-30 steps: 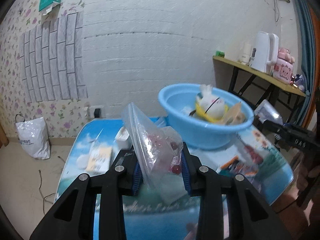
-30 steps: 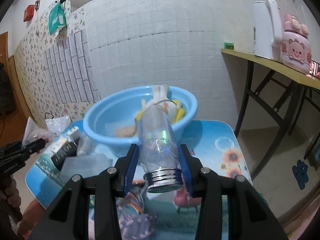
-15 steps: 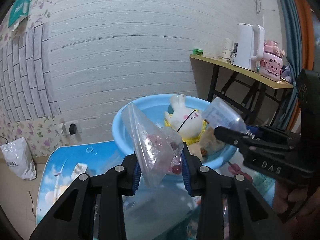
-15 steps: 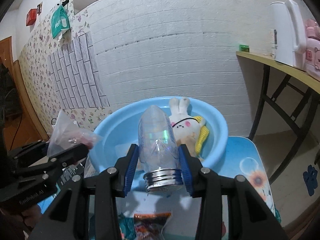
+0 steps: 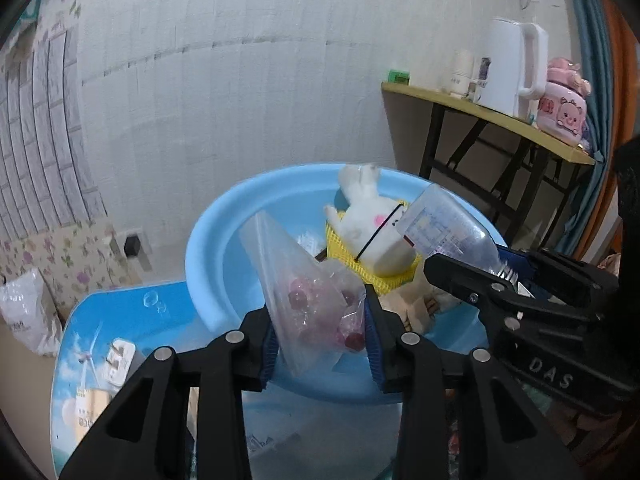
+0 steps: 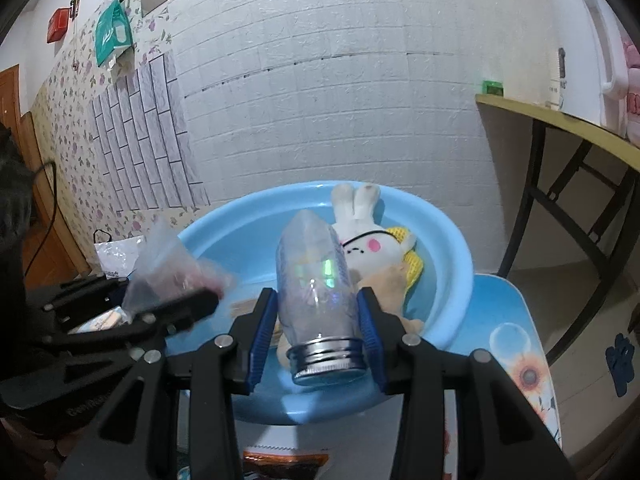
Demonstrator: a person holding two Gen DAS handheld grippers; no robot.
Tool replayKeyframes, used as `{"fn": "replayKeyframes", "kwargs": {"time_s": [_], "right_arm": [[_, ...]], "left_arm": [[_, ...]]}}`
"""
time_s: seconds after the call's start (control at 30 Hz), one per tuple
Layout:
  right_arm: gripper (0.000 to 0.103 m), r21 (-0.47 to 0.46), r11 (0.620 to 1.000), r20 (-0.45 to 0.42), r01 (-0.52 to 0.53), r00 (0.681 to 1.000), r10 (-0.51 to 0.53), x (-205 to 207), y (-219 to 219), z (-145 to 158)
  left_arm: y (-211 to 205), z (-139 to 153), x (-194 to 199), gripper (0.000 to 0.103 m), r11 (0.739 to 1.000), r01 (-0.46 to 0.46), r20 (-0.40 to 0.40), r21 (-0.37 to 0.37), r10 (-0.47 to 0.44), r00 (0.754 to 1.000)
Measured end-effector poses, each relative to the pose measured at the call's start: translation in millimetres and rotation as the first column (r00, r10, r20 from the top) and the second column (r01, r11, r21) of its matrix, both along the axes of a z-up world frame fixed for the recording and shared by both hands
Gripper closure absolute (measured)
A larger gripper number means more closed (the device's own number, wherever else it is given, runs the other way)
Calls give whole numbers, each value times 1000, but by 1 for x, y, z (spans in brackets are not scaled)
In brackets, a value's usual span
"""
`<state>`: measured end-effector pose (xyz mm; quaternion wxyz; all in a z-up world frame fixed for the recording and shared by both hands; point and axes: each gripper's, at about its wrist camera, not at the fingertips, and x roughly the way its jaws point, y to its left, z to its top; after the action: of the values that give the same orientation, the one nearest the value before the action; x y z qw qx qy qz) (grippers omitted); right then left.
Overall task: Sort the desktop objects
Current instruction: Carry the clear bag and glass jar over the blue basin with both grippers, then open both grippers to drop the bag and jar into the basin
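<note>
My left gripper (image 5: 320, 320) holds a clear plastic bag (image 5: 312, 300) of red beads over the near rim of a blue basin (image 5: 224, 232). Its jaws are opening, with the bag still between the pads. To its right, my right gripper (image 5: 492, 264) is shut on a clear bottle (image 5: 444, 224) with a metal screw cap. In the right wrist view this bottle (image 6: 316, 272) points cap-first toward the camera between the fingers of the right gripper (image 6: 320, 320), above the basin (image 6: 452, 240). A white plush rabbit (image 6: 368, 240) on yellow mesh lies inside. The left gripper (image 6: 188, 300) and bag (image 6: 168, 268) show blurred at left.
The basin stands on a blue printed tabletop (image 5: 120, 312) with a small white item (image 5: 118, 364) at left and an orange packet (image 6: 280, 460) at the near edge. A side shelf at right holds a white kettle (image 5: 508, 68) and pink toy (image 5: 560, 112). A white wall stands behind.
Both grippers have moved closer to the basin. The left one swung to the right, bringing the bag over the basin's near rim; the bottle now hangs over the basin beside it.
</note>
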<state>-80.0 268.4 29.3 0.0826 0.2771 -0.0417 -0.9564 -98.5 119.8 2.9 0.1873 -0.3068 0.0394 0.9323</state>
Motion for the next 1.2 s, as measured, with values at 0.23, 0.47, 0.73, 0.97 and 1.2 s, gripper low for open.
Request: {"fn": "replayKeyframes", "kwargs": {"time_s": [0.23,0.47,0.73,0.97,1.2], "right_arm": [[61,4,1000,-4,-9,1000,9,1,3,-1],[57,-17,1000,0,-12,1000,12,13,7,5],[47,-25,1000,1,-4,1000,4,30,11,12],[40,-45,998,49,36,998,-33,40,20,4],[35,-50,997,79,56,996,-52,52,22,1]], "left_arm": [[8,1,6,50,999,19,-11,-31,-20,1000],[-1,6,22,33,999,0,-43,-35,-2,999],[-12,6,32,24,1000,-26,-9,-12,26,1000],[-19,6,45,23,999,-31,-4,-21,31,1000],[-31,-3,59,22,998,-46,31,-31,47,998]]}}
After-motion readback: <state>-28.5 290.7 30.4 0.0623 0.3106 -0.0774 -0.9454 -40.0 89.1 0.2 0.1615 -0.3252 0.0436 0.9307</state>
